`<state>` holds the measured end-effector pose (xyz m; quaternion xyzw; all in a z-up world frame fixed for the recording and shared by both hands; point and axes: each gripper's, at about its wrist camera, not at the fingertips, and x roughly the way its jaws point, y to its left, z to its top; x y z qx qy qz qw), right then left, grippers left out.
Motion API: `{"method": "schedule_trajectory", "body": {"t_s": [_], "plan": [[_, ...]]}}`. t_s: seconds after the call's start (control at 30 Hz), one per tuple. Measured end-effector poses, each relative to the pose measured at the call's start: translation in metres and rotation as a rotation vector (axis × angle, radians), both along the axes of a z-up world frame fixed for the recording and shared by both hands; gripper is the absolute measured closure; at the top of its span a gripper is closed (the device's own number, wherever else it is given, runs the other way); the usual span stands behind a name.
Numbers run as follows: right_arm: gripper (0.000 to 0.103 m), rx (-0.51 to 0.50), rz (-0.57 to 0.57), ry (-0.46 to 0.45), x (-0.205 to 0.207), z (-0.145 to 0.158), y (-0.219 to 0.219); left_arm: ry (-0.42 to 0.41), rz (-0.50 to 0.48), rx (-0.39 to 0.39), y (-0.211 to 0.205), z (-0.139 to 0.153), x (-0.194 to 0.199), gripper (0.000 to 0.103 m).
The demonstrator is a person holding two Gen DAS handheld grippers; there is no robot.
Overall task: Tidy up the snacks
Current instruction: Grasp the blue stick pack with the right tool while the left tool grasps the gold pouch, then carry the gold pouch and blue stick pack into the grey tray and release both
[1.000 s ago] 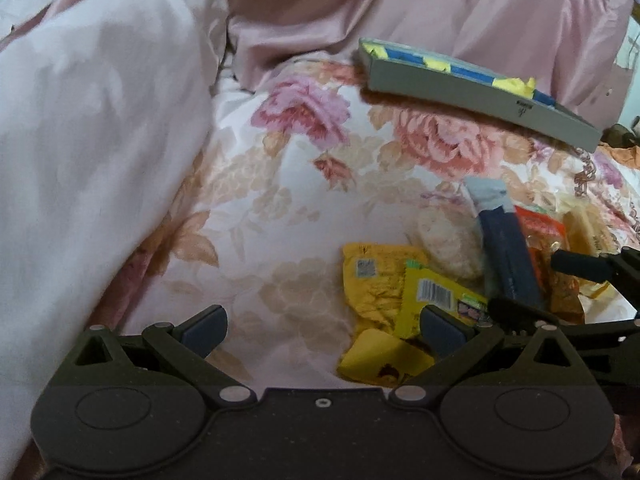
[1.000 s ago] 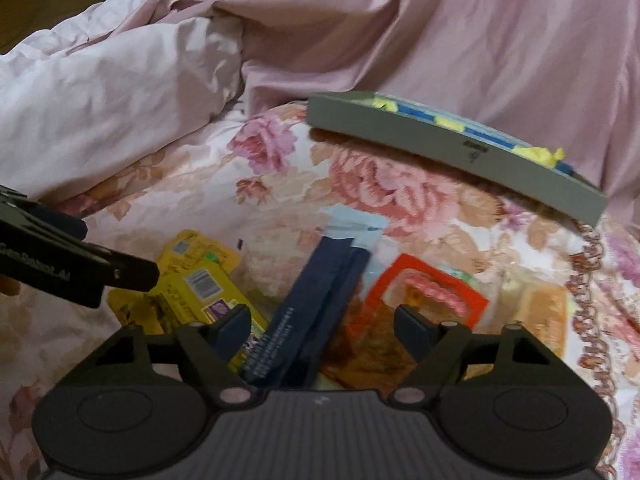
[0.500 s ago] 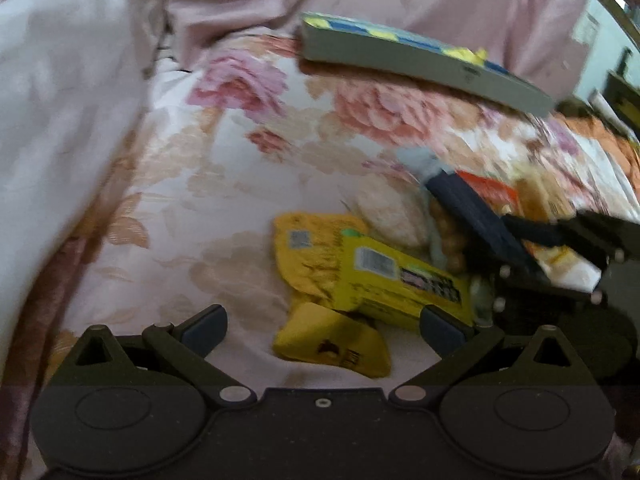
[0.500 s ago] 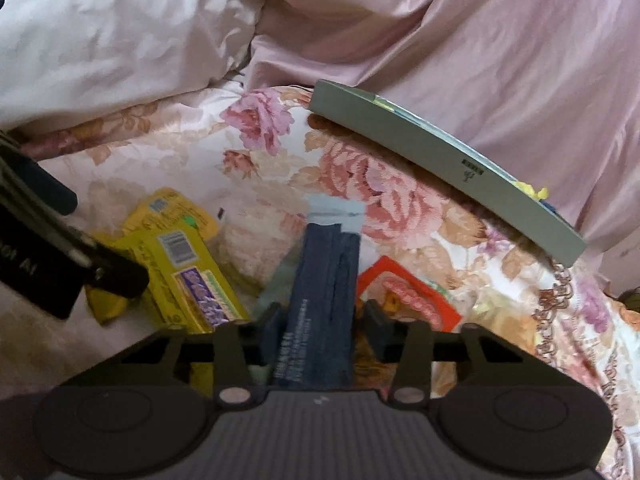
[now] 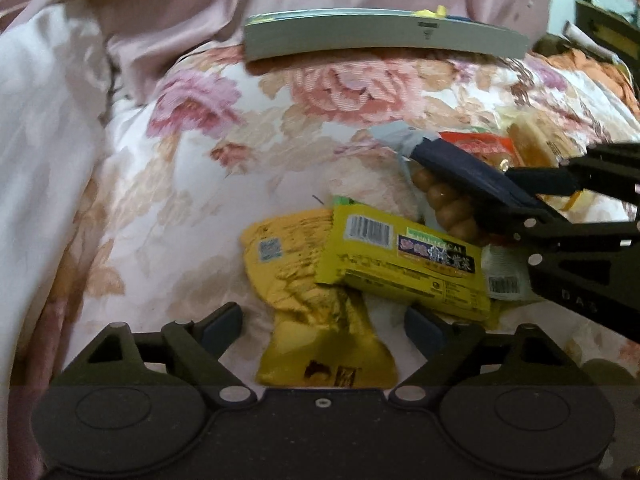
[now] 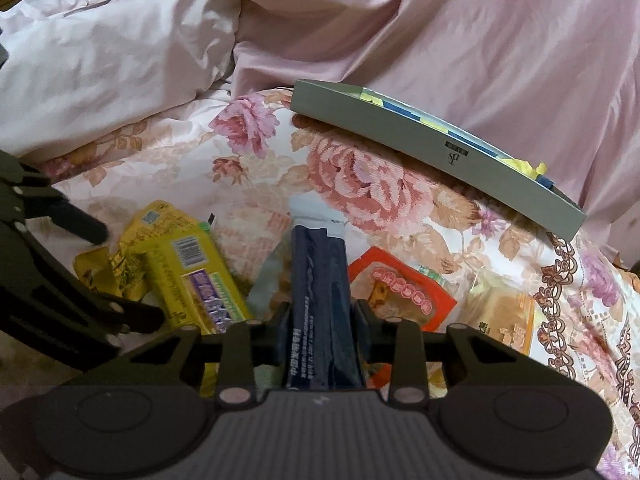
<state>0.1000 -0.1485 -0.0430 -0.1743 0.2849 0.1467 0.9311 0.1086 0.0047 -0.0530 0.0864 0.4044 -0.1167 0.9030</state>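
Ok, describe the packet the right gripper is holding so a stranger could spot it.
On the floral bedspread, in front of the grey tray, lies a heap of snacks. The dark navy stick packet is the long narrow one pinched in the right gripper, between yellow and orange wrappers.

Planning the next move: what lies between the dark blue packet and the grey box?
Nothing visible: the right gripper grips the dark blue packet, and only bare flowered bedspread lies before the grey box.

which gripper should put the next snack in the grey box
Right. The right gripper is shut on the navy packet, with the grey box ahead. The left gripper is open and empty.
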Motion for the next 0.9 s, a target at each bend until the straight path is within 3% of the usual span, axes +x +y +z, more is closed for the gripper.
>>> {"method": "schedule_trajectory", "body": {"t_s": [0.13, 0.47, 0.63, 0.9], "plan": [[0.066, -0.002, 0.001, -0.001, 0.0, 0.0, 0.0, -0.01, -0.008, 0.016, -0.002, 0.0, 0.0, 0.02], [0.064, 0.0, -0.002, -0.03, -0.002, -0.003, 0.0, -0.015, 0.056, -0.036, 0.013, 0.005, 0.003, 0.05], [0.062, -0.052, 0.009, -0.061, -0.006, -0.008, 0.007, -0.015, 0.096, -0.091, 0.019, 0.007, 0.003, 0.052], [0.071, -0.051, 0.021, -0.088, -0.009, -0.01, 0.007, -0.069, 0.073, -0.03, 0.012, 0.007, -0.003, 0.053]]}}
